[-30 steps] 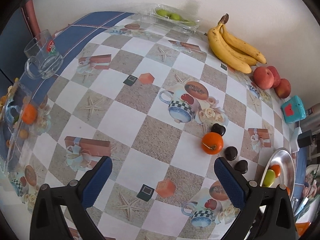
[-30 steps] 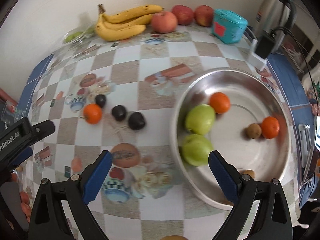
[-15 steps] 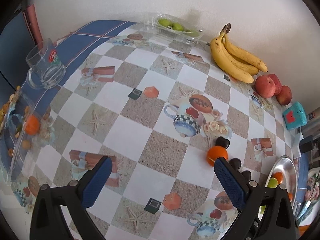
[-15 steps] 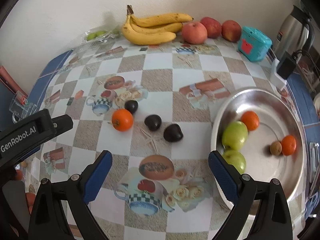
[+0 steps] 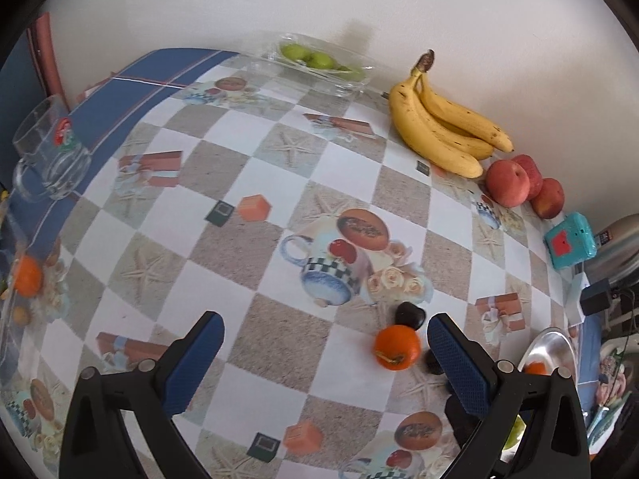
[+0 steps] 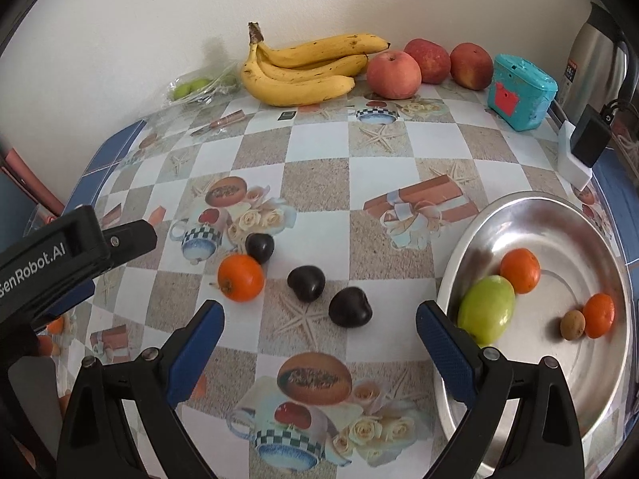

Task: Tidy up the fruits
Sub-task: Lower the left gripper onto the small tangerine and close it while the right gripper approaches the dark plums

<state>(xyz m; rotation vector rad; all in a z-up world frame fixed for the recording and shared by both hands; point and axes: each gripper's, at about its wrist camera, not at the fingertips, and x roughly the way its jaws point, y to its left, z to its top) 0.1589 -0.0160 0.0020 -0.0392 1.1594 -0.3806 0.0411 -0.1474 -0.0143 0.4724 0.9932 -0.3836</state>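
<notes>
From my left gripper [image 5: 323,343], my fingers are wide and hold nothing. The orange [image 5: 397,347] sits just inside my right finger [image 5: 459,363], on the table.

From my right gripper [image 6: 317,333], my fingers are wide and empty too. Two plums [image 6: 350,306] lie just ahead between them. The bowl [image 6: 559,207] is beside my right finger. I think I should go down slowly over one plum and squeeze softly.

Checkered tablecloth [image 6: 319,183]; yellow bananas [image 6: 303,76]; silver bowl [image 6: 599,399].

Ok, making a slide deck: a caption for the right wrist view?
Open right gripper above three dark plums and an orange, beside a steel bowl of sorted fruit.
</notes>
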